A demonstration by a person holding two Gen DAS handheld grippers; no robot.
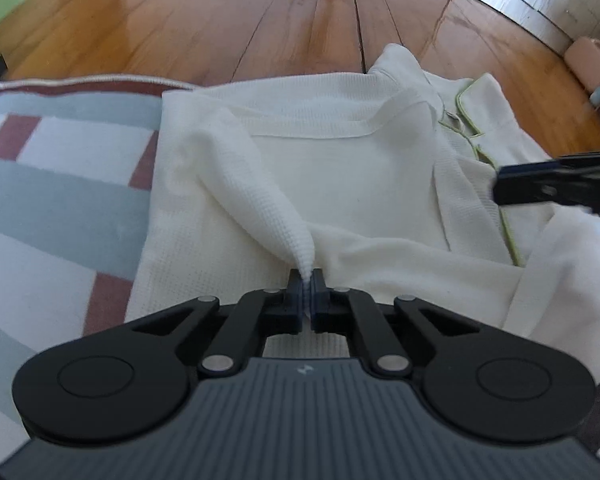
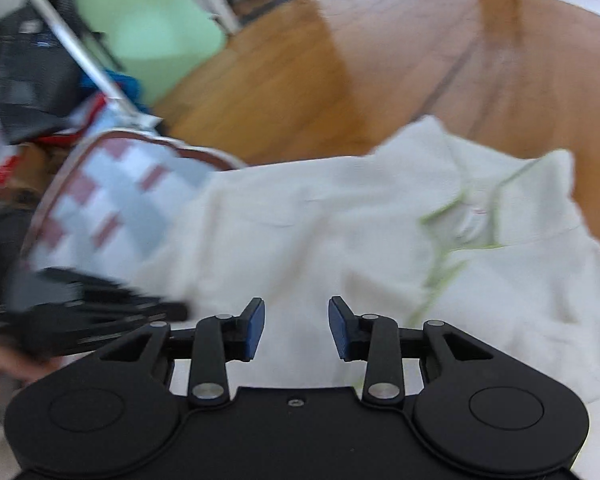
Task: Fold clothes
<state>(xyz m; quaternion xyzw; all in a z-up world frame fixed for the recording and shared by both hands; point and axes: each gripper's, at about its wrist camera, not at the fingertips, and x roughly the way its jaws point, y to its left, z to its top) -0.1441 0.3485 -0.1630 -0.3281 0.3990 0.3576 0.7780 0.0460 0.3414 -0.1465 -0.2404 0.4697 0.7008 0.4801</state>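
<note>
I see a wooden floor (image 1: 220,20) filling the far half of both views, and nearer to me a checked blanket (image 1: 52,184) in grey, white and dull red, its piped far edge running along the boards. I cannot tell what lies under the blanket.

On the blanket lies the white waffle-knit shirt (image 1: 320,168), spread flat towards the far edge, its collar trimmed in pale green (image 1: 464,120) at the far right. From my right wrist camera the same shirt (image 2: 320,232) stretches ahead of the jaws and off to the right, though the picture is blurred.

My left gripper (image 1: 309,280) sits at the shirt's near edge with its jaws clenched on a fold of the cloth, which rises from the flat body in a tight cone down into the pads.

My right gripper (image 2: 296,324) hangs above the shirt with jaws released, a clear gap between the blue pads (image 2: 256,328), holding nothing. It shows dark at the right edge of the left view (image 1: 556,184).
</note>
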